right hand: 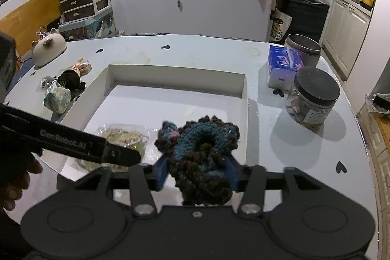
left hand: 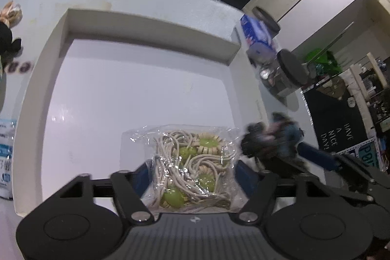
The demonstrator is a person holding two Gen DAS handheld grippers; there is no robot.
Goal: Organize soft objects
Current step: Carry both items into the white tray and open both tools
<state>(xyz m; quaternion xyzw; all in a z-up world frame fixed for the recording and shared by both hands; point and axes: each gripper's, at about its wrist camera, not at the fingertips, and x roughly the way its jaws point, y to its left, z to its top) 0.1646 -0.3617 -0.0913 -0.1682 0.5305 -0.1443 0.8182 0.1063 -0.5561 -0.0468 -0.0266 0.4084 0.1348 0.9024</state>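
A clear bag of beige cords and green beads [left hand: 190,167] lies at the near edge of the white tray [left hand: 146,23]. My left gripper [left hand: 193,168] stands open around the bag, its blue pads a little off the sides. A teal and brown crocheted scrunchie [right hand: 202,145] sits loosely between the blue pads of my right gripper [right hand: 196,169], which is open, over the tray's [right hand: 175,79] near right part. The bag [right hand: 121,135] lies to its left, partly hidden by a finger [right hand: 73,145] of the left gripper. In the left wrist view the scrunchie [left hand: 268,138] is blurred.
Left of the tray lie a black scrunchie [right hand: 69,79], a beige one [right hand: 82,66] and a pale floral pouch [right hand: 57,99]. A cat figure [right hand: 47,48] stands behind them. On the right stand a tissue pack [right hand: 282,65], a black-lidded jar [right hand: 314,94] and a tin [right hand: 302,48].
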